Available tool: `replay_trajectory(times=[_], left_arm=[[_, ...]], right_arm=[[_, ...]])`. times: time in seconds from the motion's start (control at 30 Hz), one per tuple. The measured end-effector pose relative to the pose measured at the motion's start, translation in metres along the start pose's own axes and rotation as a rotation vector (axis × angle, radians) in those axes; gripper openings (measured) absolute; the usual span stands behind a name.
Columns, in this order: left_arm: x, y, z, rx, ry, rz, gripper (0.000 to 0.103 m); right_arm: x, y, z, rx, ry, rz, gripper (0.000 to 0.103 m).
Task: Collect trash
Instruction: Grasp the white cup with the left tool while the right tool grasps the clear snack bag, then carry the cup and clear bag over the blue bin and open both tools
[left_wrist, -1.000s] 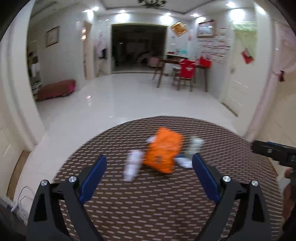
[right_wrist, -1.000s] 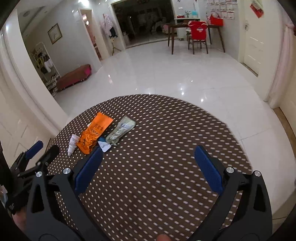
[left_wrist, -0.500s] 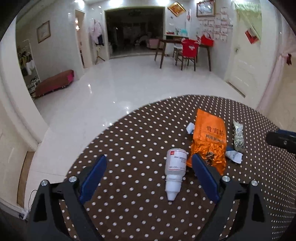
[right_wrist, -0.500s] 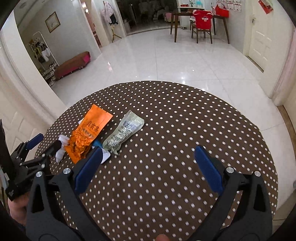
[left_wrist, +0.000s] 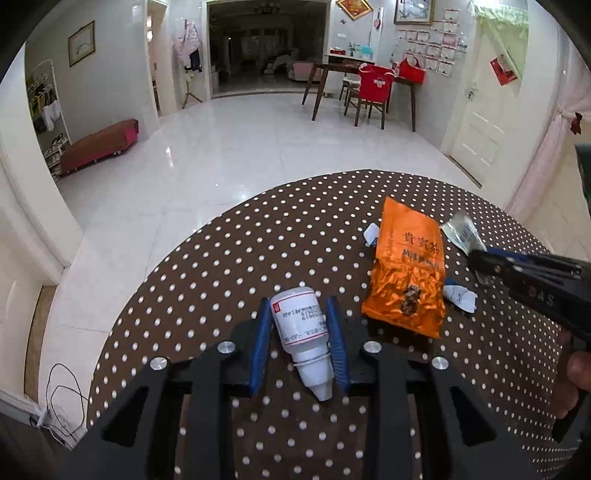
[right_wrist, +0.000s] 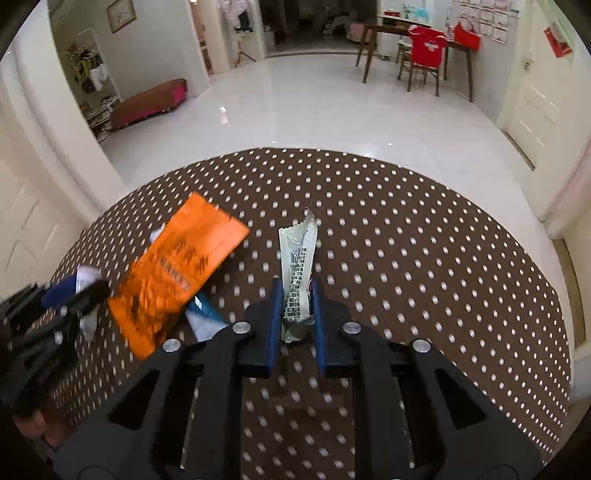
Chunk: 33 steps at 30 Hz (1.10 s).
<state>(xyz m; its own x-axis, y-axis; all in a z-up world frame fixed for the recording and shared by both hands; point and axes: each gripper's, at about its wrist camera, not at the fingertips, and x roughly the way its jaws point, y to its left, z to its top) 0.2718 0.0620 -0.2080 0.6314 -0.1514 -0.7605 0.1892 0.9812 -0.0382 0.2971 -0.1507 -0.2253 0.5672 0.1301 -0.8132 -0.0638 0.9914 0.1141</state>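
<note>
My left gripper (left_wrist: 297, 314) is shut on a small white plastic bottle (left_wrist: 301, 325) that lies on the round dotted table (left_wrist: 221, 273), cap end toward me. My right gripper (right_wrist: 297, 295) is shut on the near end of a silvery green snack wrapper (right_wrist: 298, 266). An orange tea bag (left_wrist: 408, 269) lies between them; it also shows in the right wrist view (right_wrist: 177, 269). Small white and blue paper scraps (left_wrist: 458, 295) lie beside it. The right gripper (left_wrist: 524, 273) shows at the right edge of the left wrist view, and the left gripper (right_wrist: 44, 325) at the left edge of the right wrist view.
The table has a brown cloth with white dots. Beyond its far edge is white tile floor (left_wrist: 258, 140). A wooden table with a red chair (left_wrist: 373, 92) stands far back. A low red bench (left_wrist: 99, 144) is at the left wall. Cables (left_wrist: 62, 402) lie on the floor.
Both grippers were open above the table. The left one has closed on the white bottle, the right one has come down and closed on the silvery wrapper.
</note>
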Motion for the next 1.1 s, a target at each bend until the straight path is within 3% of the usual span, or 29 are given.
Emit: replay_trajectory(times=[0.3,0.6,0.83,1.1], left_arm=[[-0.036,-0.017,-0.028,-0.016,-0.025,-0.028,0.027],[-0.066,-0.077,-0.041,0.054,-0.038,-0.133,0.025],[-0.077,-0.138,-0.035,0.128,-0.048,-0.205,0.025],[-0.08,-0.225,-0.019,0.241,-0.054,-0.327,0.025]], right_arm=[[-0.05,-0.049,-0.058,0.04,-0.027,0.063,0.014],[-0.103,-0.091,-0.106,0.113,-0.072,0.075,0.014],[-0.142,-0.139,-0.121,0.2,-0.137,0.078,0.014],[-0.19,-0.226,-0.149,0.354,-0.217,0.019,0.014]])
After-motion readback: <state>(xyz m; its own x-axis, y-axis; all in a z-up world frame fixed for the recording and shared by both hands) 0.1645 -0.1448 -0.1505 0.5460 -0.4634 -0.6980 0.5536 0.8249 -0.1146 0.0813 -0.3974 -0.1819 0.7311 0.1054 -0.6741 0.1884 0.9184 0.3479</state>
